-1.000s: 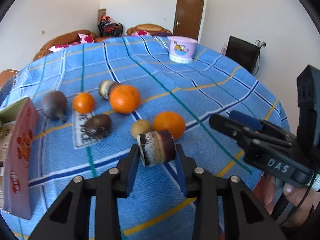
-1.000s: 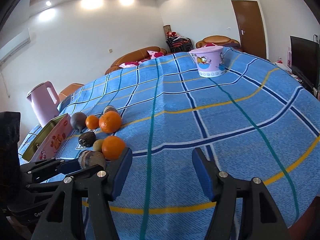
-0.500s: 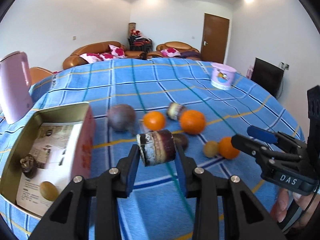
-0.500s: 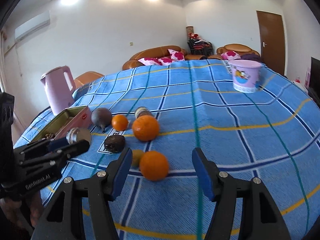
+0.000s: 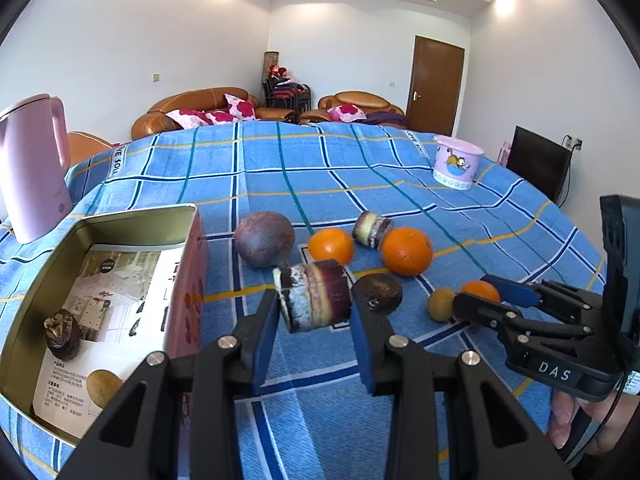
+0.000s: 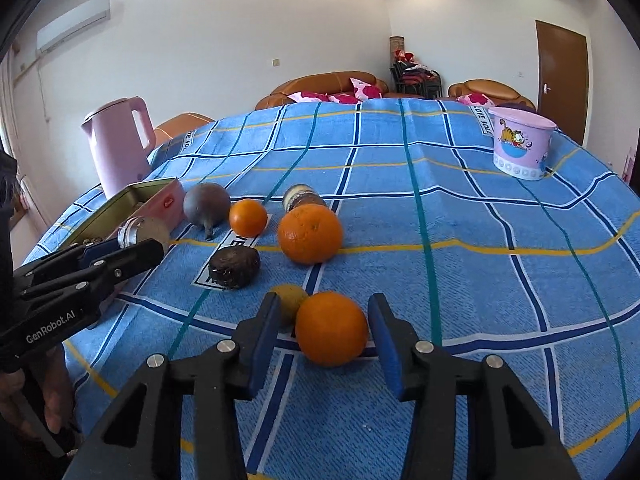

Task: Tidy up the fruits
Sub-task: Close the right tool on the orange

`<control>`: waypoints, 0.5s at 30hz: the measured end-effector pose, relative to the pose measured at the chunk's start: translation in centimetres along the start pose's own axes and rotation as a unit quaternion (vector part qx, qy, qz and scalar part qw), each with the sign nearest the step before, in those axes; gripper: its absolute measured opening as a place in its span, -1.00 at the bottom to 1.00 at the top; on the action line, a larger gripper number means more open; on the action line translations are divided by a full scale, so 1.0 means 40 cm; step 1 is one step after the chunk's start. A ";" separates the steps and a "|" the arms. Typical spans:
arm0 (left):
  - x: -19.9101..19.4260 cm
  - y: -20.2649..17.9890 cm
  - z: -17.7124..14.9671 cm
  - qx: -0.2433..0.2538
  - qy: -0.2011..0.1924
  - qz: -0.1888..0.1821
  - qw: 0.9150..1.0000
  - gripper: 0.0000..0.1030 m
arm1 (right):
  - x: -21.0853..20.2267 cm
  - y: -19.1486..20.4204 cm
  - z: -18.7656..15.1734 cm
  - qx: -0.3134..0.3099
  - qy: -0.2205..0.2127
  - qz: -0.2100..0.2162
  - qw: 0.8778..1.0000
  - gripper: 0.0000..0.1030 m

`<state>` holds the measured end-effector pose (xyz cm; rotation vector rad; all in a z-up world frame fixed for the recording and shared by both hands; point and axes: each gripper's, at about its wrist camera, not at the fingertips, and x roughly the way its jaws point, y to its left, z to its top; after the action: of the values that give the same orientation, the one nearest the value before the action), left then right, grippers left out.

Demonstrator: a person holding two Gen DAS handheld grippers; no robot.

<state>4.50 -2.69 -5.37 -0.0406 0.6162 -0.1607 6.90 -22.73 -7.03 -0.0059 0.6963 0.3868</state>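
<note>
Beside the open tin [image 5: 132, 222] your left tool [image 5: 314, 320] clamped the sugarcane piece [image 5: 314, 298] for dropping in (right tool [image 6: 320, 330], jaws just narrowing, straddled an orange [image 6: 331, 328] untouched).

Tin [image 5: 132, 216] — near corner cut off

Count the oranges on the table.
3. A small one beside the dark round fruit, the largest mid-cloth, and one between the right gripper's jaws, which have been closing.

tin [image 5: 188, 216]: left of my fruit row, w/ 2 pcs inside
kettle [image 5: 30, 168]: behind tin
bucket [image 5: 456, 164]: far right
</note>
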 end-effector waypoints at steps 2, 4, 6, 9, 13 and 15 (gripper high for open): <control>-0.001 0.003 0.000 -0.003 -0.001 -0.002 1.000 -0.29 | -0.002 -0.001 -0.002 -0.002 -0.001 0.003 1.000 -0.13; -0.005 0.000 -0.001 0.000 -0.006 -0.002 1.000 -0.29 | -0.003 -0.004 -0.004 -0.001 -0.002 0.004 1.000 -0.18; -0.011 -0.006 -0.001 0.004 -0.011 -0.001 1.000 -0.29 | -0.004 -0.006 -0.007 0.002 -0.002 0.007 1.000 -0.29; -0.019 -0.011 -0.003 0.008 -0.018 0.000 1.000 -0.29 | -0.007 -0.006 -0.008 0.003 -0.006 0.010 1.000 -0.30; -0.024 -0.012 -0.002 0.009 -0.023 0.004 1.000 -0.29 | -0.014 -0.008 -0.008 0.008 -0.019 0.010 1.000 -0.30; -0.026 -0.012 -0.002 0.009 -0.025 0.004 1.000 -0.29 | -0.018 -0.010 -0.009 0.011 -0.025 0.011 1.000 -0.30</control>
<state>3.56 -2.99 -4.78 -0.0244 0.5657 -0.1568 6.31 -23.39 -6.89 0.0318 0.6518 0.3992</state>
